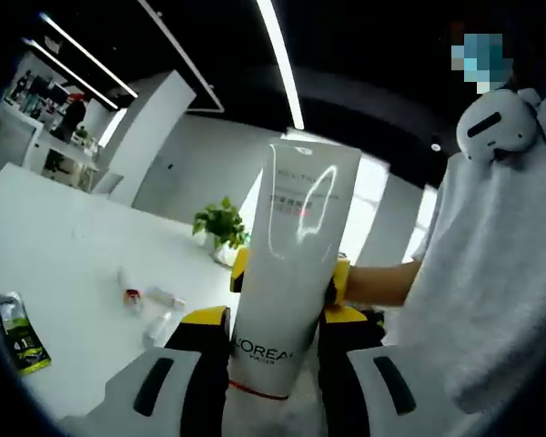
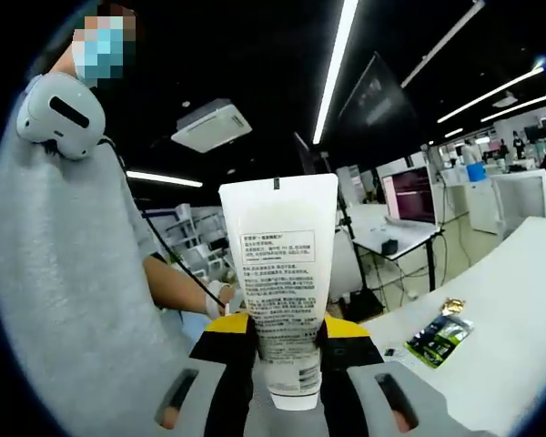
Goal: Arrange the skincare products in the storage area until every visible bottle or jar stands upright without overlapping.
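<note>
Both grippers clamp white tubes, each raised clear of the white table point(image 1: 64, 273). Left gripper point(image 1: 278, 341) is closed on the L'Oreal tube point(image 1: 296, 264), gripped low so its crimped end points up; the right gripper point(image 2: 287, 350) pinches the printed tube point(image 2: 280, 273) just above its cap, probably ready to stand it cap-down. Past the L'Oreal tube, a potted plant point(image 1: 221, 223) sits near the table's far edge; small bottles point(image 1: 150, 305) and a green sachet point(image 1: 18, 332) lie toward the near side, with bare tabletop between for setting down.
</note>
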Demonstrator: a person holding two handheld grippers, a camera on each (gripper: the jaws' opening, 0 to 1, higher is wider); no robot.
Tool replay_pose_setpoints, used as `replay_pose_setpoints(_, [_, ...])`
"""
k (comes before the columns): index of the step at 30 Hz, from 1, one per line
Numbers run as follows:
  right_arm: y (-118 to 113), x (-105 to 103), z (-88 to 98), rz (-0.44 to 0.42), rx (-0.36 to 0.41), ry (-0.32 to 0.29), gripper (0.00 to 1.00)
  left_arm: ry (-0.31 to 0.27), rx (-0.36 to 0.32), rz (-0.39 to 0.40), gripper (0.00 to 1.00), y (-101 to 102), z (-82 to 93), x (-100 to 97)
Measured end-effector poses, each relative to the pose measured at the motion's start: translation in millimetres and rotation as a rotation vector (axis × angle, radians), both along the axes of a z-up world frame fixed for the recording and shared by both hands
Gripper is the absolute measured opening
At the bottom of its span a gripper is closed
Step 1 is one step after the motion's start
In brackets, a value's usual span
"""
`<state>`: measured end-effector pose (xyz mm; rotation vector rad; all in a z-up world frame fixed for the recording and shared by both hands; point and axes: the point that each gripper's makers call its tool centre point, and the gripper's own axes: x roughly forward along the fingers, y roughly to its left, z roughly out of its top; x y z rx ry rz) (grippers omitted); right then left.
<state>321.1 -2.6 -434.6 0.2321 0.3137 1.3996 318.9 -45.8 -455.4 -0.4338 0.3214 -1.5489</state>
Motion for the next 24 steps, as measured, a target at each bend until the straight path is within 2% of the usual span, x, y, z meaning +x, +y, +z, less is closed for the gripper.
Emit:
replay_pose_setpoints(2, [1.3,0.3,-3.1,-0.006,-0.001,0.003,0.21,-0.030,0.018,0.022,0.31,1.9,-2.2,0.0])
replay_pose_setpoints(4, [1.5,2.8,-4.9,-0.023,0.016,0.038,0.22,-0.031,0.028,0.038,0.29,3.9,-3.0,2.0])
replay_pose_setpoints(8, [-0.7,12.6,-8.9,-0.083,0.023,0.051,0.23,-0.058,0.067,0.119,0.26,5.0,-7.6,13.5])
replay_pose_setpoints(11, [-1.2,22.3,-17.7,-0.144,-0.021,0.045,0.24,-0.080,0.136,0.185,0.25,7.2,-18.5,23.7])
replay_pose_setpoints(14, [3.6,31.2,-26.7,-0.202,-0.047,0.072,0.26,-0.141,0.218,0.249,0.25,8.5,-30.7,33.2])
replay_pose_setpoints(16, [4.3,39.6,-33.1,-0.257,-0.071,0.094,0.28,-0.131,0.254,0.290,0.25,9.4,-36.5,38.6])
replay_pose_setpoints(17, [7.1,41.2,-33.4,-0.270,-0.069,0.099,0.29,-0.148,0.269,0.309,0.25,10.0,-38.0,42.3])
replay_pose_setpoints(19, [8.4,48.1,-32.1,-0.332,-0.039,0.154,0.32,-0.161,0.285,0.342,0.25,11.6,-39.4,47.3])
replay_pose_setpoints(21, [4.7,60.1,-32.4,-0.430,-0.012,0.223,0.30,-0.178,0.317,0.380,0.25,14.4,-43.7,52.8])
replay_pose_setpoints(23, [4.4,64.4,-33.5,-0.462,0.002,0.253,0.30,-0.220,0.370,0.416,0.25,16.6,-50.0,58.0])
replay_pose_setpoints(24, [4.2,66.0,-37.7,-0.480,-0.020,0.268,0.29,-0.248,0.401,0.435,0.25,17.2,-53.3,60.5])
